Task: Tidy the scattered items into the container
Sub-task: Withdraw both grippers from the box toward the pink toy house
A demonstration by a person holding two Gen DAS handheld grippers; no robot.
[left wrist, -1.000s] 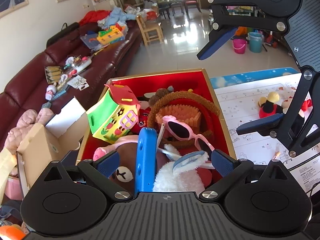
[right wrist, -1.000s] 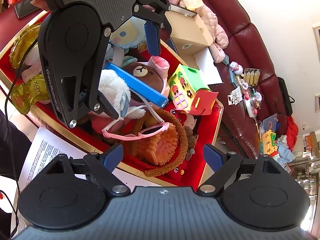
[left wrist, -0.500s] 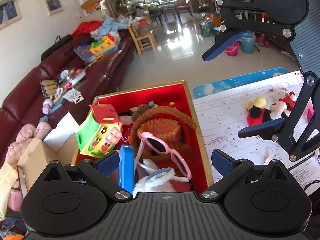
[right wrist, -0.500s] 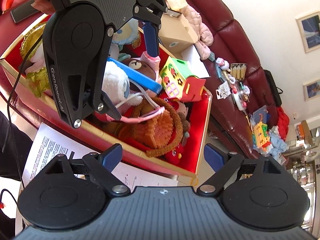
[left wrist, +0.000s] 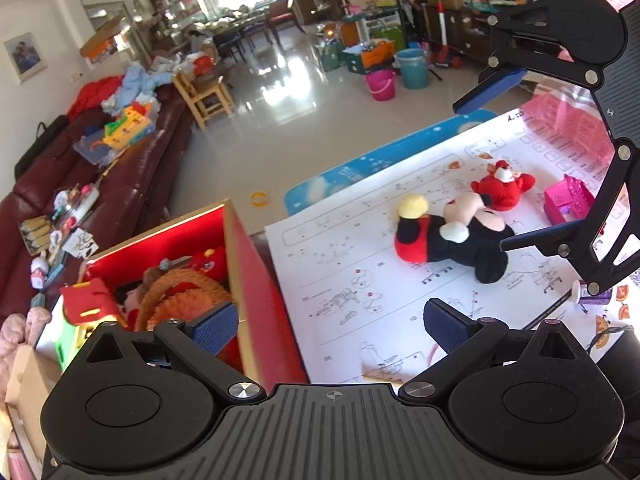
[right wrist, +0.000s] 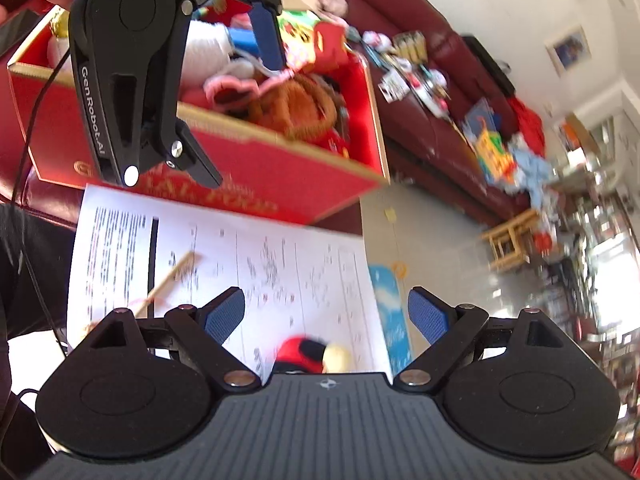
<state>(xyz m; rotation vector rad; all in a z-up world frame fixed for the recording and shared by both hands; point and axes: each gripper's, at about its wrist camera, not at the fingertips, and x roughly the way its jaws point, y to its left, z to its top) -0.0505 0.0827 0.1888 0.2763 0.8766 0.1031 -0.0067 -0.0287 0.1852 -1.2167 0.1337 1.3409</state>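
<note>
The red box [left wrist: 248, 264] at lower left holds several toys, among them an orange woven basket [left wrist: 180, 292] and a toy house. To its right, on the printed paper sheet [left wrist: 360, 272], lie a black-and-red mouse plush [left wrist: 452, 236], a small red plush [left wrist: 502, 186] and a pink toy [left wrist: 566, 200]. My left gripper [left wrist: 332, 326] is open and empty, straddling the box's right wall and the sheet. My right gripper [left wrist: 480, 178] hangs open over the plushes. In the right wrist view the right gripper [right wrist: 326, 312] is open above the sheet, with the mouse plush [right wrist: 308, 354] just under it and the red box [right wrist: 280, 176] beyond.
A small purple bottle [left wrist: 592, 294] stands at the sheet's right edge. A thin wooden stick [right wrist: 172, 280] lies on the sheet near its front. A dark red sofa [left wrist: 132, 184] strewn with clutter runs behind the box. Buckets and chairs stand on the tiled floor [left wrist: 304, 120].
Both grippers have swung from above the box's contents to the right, over the paper sheet. The box has slid to the left of the view and the plushes have come close. Both stayed open.
</note>
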